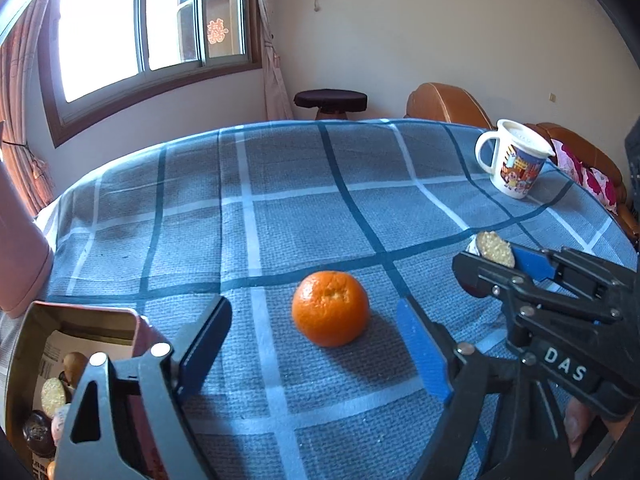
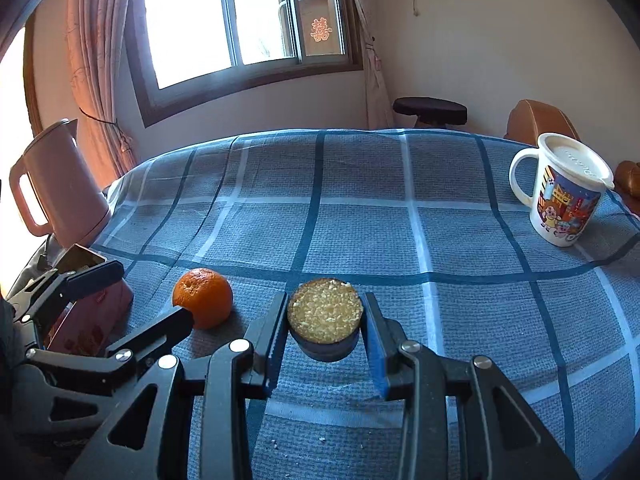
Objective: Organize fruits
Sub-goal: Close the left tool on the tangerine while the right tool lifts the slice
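— Nearest the lens on the right side?
— Black linkage of the right gripper (image 2: pixel 325 334), its blue-padded fingers (image 2: pixel 376 354) pinching a round cake (image 2: pixel 325 311) with a crumbly yellow top and dark base. Both pads touch its sides.

— And the left gripper (image 1: pixel 316 342)?
— Spread wide, holding nothing. The orange (image 1: pixel 330 308) sits on the tablecloth (image 1: pixel 280 208) between its two fingers, touching neither, toward the near edge of the table.

— What stands close by?
— In the right wrist view the left gripper's far finger tip overlaps the orange's near side; whether it touches I cannot tell. In the left wrist view the right gripper with the cake sits just beyond the left gripper's right finger, crowding that side.

— Anything at the left edge?
— An open tin box (image 1: pixel 80 320) with a pink outer wall, just beside the left finger; inside it are small round sweets and printed paper. Behind it stands a pink kettle (image 2: pixel 60 184) at the table's left edge.

— Farther off?
— A white cartoon mug (image 2: pixel 564 192) with a lid, near the far right corner, well apart from the orange. Past the table: a dark stool (image 2: pixel 430 110), a brown sofa, and a window.
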Demonstrator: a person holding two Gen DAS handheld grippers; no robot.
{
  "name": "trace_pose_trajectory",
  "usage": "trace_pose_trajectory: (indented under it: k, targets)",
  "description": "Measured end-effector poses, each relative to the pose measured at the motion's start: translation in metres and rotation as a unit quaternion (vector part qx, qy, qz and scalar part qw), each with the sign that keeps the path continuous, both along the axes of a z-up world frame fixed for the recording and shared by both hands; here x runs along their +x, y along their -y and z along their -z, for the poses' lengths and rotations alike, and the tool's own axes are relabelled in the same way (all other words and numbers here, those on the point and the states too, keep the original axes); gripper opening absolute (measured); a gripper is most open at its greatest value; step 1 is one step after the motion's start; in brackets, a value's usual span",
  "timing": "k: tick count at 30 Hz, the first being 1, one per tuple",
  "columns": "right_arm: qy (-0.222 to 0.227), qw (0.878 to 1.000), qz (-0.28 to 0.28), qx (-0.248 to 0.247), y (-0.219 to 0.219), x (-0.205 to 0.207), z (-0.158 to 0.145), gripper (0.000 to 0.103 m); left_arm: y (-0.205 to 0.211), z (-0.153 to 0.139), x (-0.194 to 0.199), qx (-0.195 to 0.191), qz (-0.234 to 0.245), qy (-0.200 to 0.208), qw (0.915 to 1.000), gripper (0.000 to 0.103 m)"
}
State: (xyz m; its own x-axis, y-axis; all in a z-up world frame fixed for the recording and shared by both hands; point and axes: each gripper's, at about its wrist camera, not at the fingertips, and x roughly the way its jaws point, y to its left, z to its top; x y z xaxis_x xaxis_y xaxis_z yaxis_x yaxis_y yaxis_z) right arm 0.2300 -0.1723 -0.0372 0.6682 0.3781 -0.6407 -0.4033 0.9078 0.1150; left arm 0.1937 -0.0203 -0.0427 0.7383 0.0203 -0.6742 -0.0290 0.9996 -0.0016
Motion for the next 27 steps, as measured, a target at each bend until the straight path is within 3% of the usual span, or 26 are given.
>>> trace_pose_trajectory:
  k: [5, 6, 13, 27]
  targets:
    - [0.005, 1.000, -0.003, 0.001, -0.001, -0.001, -0.001, 0.037, 0.002, 0.007, 0.014, -0.018, 0.011, -0.025, 0.9995, 0.063]
    - [0.006, 1.000, -0.004, 0.000, -0.001, -0.002, -0.002, 0.037, 0.002, 0.008, 0.015, -0.021, 0.016, -0.029, 0.9992, 0.049]
    - [0.016, 1.000, -0.005, 0.003, 0.000, -0.005, -0.004, 0.037, -0.002, 0.005, 0.011, -0.041, 0.020, -0.018, 0.9988, 0.048]
    - [0.041, 0.999, -0.021, 0.012, 0.000, -0.014, -0.010, 0.037, 0.002, -0.007, -0.004, -0.027, 0.026, 0.031, 0.9988, 0.048]
